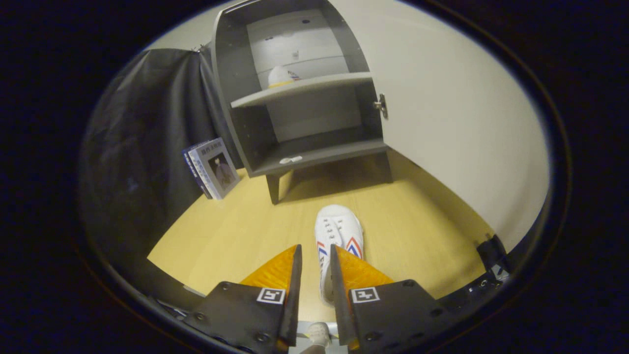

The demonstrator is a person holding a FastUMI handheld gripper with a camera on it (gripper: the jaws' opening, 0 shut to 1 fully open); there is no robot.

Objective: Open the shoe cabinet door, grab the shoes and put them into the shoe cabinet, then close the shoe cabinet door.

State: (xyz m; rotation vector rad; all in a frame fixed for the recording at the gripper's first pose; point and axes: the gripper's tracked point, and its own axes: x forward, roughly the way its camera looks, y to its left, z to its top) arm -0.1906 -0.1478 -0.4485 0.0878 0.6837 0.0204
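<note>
A white shoe [339, 231] with red and blue stripes lies on the wooden floor [236, 231], toe toward the shoe cabinet [295, 98]. My gripper [315, 253] hovers over its heel end, open by a narrow gap. Through that gap I see floor and the shoe's left edge, and the right finger covers part of the shoe. The left finger stands apart from it. The grey cabinet is open, its white door [452, 113] swung out to the right. A second white shoe [280, 76] rests on the upper shelf.
Books [214, 167] lean against the black cloth left of the cabinet. A small white object [290, 160] lies on the cabinet's bottom shelf. A person's foot [319, 334] shows below, between the finger bases. A dark fitting [494, 255] sits at the door's near lower corner.
</note>
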